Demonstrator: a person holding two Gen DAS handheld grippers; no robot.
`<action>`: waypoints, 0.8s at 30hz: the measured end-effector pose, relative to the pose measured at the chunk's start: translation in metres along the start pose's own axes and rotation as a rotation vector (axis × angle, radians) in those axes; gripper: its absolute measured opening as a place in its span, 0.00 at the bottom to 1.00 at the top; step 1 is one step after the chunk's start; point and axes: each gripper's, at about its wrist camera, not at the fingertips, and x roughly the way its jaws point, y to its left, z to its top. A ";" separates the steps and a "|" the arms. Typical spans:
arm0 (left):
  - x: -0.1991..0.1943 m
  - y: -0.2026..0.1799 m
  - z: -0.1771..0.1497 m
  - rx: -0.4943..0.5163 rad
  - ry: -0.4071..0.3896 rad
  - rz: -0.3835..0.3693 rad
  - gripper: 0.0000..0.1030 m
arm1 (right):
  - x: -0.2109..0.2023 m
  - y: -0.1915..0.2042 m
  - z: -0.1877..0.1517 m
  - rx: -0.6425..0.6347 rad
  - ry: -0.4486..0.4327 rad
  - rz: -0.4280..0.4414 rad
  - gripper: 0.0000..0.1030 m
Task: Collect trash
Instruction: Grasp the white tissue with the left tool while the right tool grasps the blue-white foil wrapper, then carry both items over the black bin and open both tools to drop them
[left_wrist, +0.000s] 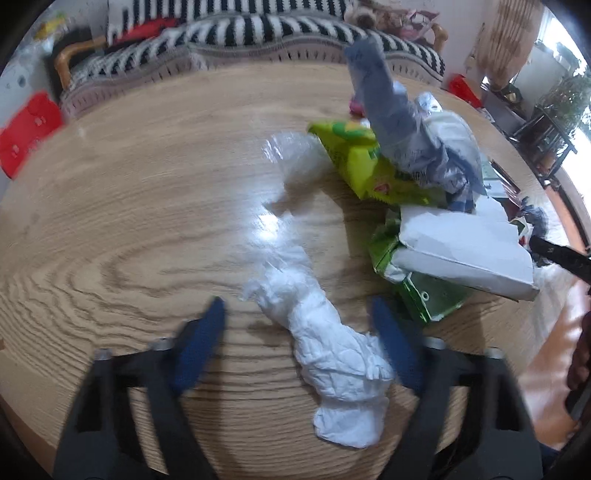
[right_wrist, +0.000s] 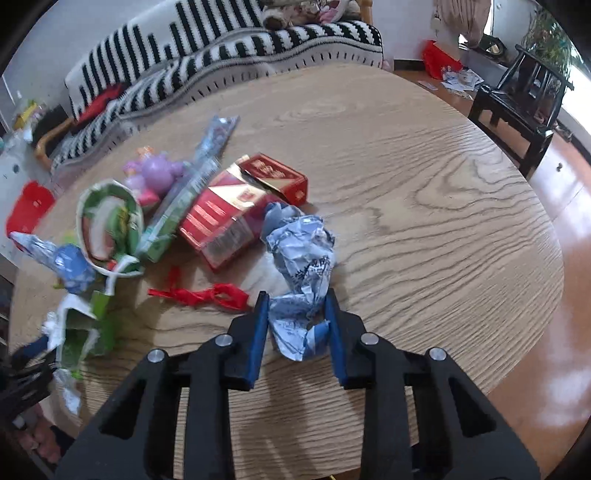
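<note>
Right tongs (right_wrist: 295, 306) clamped on crumpled blue wrapper (right_wrist: 301, 258)

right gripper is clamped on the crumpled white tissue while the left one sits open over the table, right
Not quite. In the right wrist view the right gripper is clamped on a crumpled blue-and-white wrapper. The white tissue lies between the open left gripper's fingers.

Home living room: striped-throw sofa (right_wrist: 236, 48), wooden table (right_wrist: 424, 177), dark chair (right_wrist: 517, 107).
</note>
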 end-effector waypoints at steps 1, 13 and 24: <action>-0.002 0.000 -0.001 0.005 0.007 -0.022 0.34 | -0.007 0.000 0.000 -0.002 -0.016 0.003 0.28; -0.067 -0.009 -0.020 0.109 -0.088 -0.123 0.21 | -0.111 0.008 -0.052 -0.011 -0.088 0.154 0.28; -0.099 -0.073 -0.122 0.376 0.015 -0.338 0.22 | -0.132 0.033 -0.197 -0.063 0.123 0.200 0.28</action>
